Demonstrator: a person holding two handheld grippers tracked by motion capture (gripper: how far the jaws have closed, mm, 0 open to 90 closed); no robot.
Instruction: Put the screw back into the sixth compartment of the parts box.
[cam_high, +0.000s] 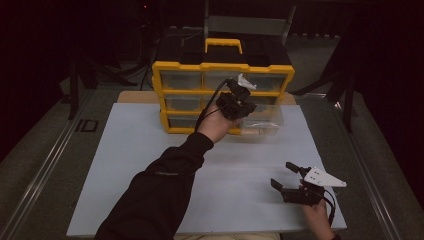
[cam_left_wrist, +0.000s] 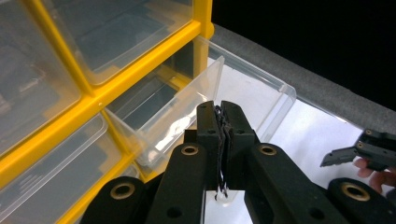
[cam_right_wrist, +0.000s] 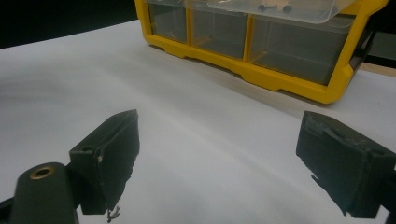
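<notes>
One yellow cabinet (cam_high: 222, 95) is standing at the far edge of the white table (cam_high: 150, 165), showing three rows of clear drawers. One drawer (cam_left_wrist: 196, 100), from the middle row's right end, is sticking out over the table. The left gripper (cam_left_wrist: 219, 140) is clamping that drawer's front lip with jaws closed tight, while the right gripper (cam_right_wrist: 217, 163) is resting well apart near the table's near right corner, jaws gaping wide and holding nothing.

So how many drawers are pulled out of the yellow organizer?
1: the clear drawer in the middle row, right side, gripped by the left gripper. The hand may hide others.
</notes>
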